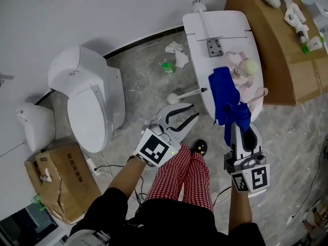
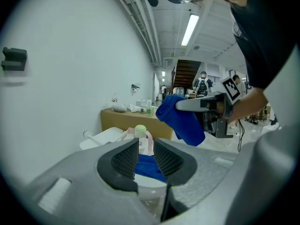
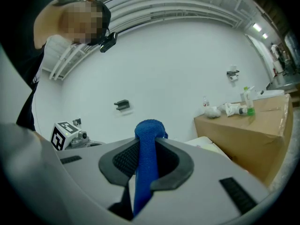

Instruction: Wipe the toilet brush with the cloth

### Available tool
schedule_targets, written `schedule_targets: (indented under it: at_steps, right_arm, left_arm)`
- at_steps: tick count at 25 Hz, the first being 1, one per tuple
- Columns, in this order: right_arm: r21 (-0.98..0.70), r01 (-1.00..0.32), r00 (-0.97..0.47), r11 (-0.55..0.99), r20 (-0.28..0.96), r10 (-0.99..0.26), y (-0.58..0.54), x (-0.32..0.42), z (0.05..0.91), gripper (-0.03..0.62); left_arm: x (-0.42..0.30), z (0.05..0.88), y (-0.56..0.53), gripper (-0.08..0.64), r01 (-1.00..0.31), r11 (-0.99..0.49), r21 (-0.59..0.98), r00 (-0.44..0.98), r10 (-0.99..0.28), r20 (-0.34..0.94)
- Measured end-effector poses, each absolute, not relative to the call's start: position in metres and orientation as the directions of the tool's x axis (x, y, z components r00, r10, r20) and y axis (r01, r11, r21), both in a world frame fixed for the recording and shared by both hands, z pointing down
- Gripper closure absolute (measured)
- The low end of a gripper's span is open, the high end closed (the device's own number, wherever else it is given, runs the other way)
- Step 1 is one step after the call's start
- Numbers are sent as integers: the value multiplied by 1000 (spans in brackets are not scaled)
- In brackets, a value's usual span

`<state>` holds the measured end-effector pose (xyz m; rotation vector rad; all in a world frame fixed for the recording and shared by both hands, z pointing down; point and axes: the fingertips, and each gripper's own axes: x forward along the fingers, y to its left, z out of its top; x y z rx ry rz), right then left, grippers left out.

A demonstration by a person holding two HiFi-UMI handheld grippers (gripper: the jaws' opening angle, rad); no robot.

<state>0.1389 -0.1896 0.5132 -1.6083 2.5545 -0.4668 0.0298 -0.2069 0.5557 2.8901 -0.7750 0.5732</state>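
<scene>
Red-checked trousers point(image 1: 187, 176) and dark sleeves fill the near edge of the head view, with both grippers held out just beyond them. On the grey floor just past the left gripper point(image 1: 193, 110) lies the toilet brush point(image 1: 189, 93). It has a white round head on the left, a thin white handle running right toward the white counter point(image 1: 225, 22), and a dark tip at the handle's end. The cloth point(image 1: 237, 114) is deep blue, thick and bunched, hanging in folds at the counter's near end. Whether the brush head bears bristles is too small to tell. Its handle tip sits so near the counter's edge that touching or apart cannot be made out. Blue fabric also lies on the counter beside a pale-capped bottle point(image 1: 249, 67), and whether it is one piece with the held cloth is unclear. In the head view the right gripper point(image 1: 243, 129) has its tips buried in the folds. Left fingers point(image 2: 125, 159) are spread apart with nothing between them, clear of the brush. Right fingers point(image 3: 123, 161) are clenched on the cloth, a rolled ridge of it standing up between the pads.
</scene>
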Motion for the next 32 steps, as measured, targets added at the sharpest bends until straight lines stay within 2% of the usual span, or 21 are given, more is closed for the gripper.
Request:
schedule_targets:
  at_steps: [14,22,32]
  right_arm:
    - [-293,-862,-463,413,124,-878,-212,127,554,528]
    - [-322,-853,-472,410,141,-870,-220,130,582,528]
    - [-339,-846,-482,411,162,-861,-229,132,609,528]
  left_arm:
    - [27,595,-227,474,-504,-862,57,812,-450,372]
    - [39,620,-238,475,-492,-869,42,815,-444,373]
    - [48,669,-248,471,-483,-875,25,793,-425,436]
